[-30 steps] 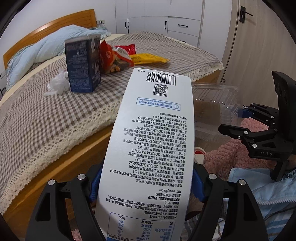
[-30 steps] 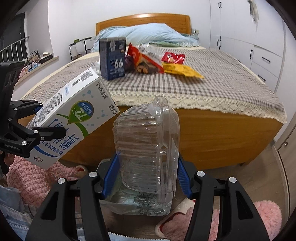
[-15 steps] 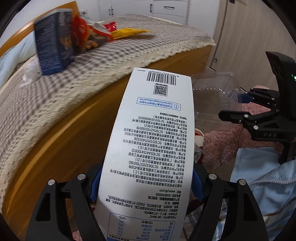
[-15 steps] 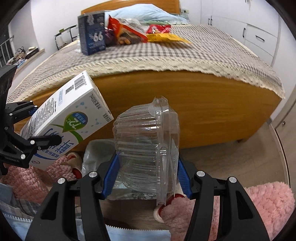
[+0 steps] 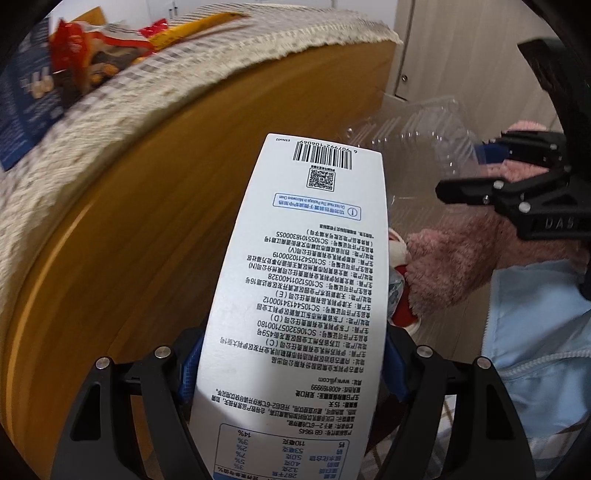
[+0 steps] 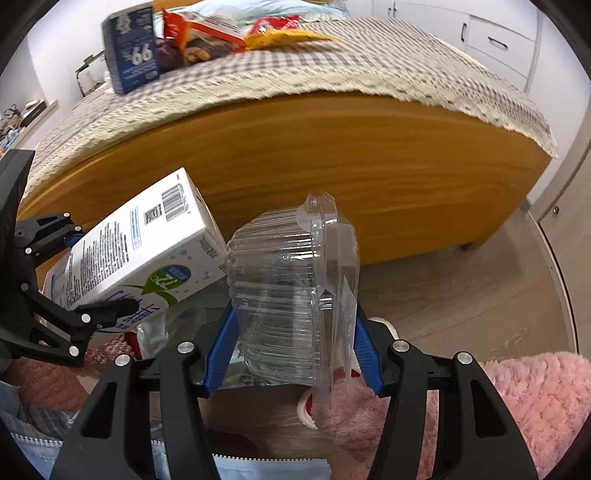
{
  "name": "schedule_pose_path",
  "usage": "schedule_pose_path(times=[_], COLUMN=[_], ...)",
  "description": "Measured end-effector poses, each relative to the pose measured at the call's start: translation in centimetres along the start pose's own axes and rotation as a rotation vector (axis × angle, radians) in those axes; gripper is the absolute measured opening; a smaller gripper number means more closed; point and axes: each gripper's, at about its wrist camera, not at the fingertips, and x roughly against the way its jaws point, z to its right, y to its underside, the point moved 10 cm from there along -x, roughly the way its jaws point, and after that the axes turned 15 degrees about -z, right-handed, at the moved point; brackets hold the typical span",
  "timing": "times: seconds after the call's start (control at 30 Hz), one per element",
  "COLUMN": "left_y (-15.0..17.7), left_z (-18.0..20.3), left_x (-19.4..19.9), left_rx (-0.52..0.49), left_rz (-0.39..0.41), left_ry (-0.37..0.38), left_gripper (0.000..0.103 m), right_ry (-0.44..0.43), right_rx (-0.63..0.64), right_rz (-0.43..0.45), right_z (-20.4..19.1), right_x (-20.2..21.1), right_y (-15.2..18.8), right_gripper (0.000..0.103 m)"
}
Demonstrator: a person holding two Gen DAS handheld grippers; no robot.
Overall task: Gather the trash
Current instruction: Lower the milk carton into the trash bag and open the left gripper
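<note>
Now my left hand-held gripper (image 5: 288,373) pinches a white milk carton (image 5: 306,280), my right hand-held gripper (image 6: 291,354) a clear clamshell box (image 6: 291,291) — both low beside the bed (image 6: 332,166); next, probably a drop into a trash bag.

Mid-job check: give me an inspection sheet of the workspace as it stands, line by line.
Surface: wooden floor in front of the bed.
Job's things: white milk carton; clear plastic clamshell box.
Clutter: blue carton and snack wrappers on the checked bedspread; pink fluffy slippers on the floor.
Grippers: left tongs shut on the milk carton; right tongs shut on the clamshell box.
Cables: nothing seen.
Surroundings: white drawers beyond the bed.
</note>
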Motion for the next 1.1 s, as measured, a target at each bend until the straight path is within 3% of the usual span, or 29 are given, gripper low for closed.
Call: schedule_pose_path(times=[0.43, 1.1], left_y=[-1.5, -1.4], left_z=[1.7, 4.6], left_x=[-7.6, -20.1], left_rx=[-0.138, -0.385], left_rz=[-0.116, -0.226], left_ry=[-0.037, -0.219], left_gripper=[0.073, 0.073], right_ry=[-0.023, -0.008], right_rx=[-0.106, -0.171], right_rz=[-0.112, -0.193], right_z=[3.2, 4.6], right_x=[-4.7, -8.0], right_y=[-0.8, -2.0], right_gripper=[0.056, 0.056])
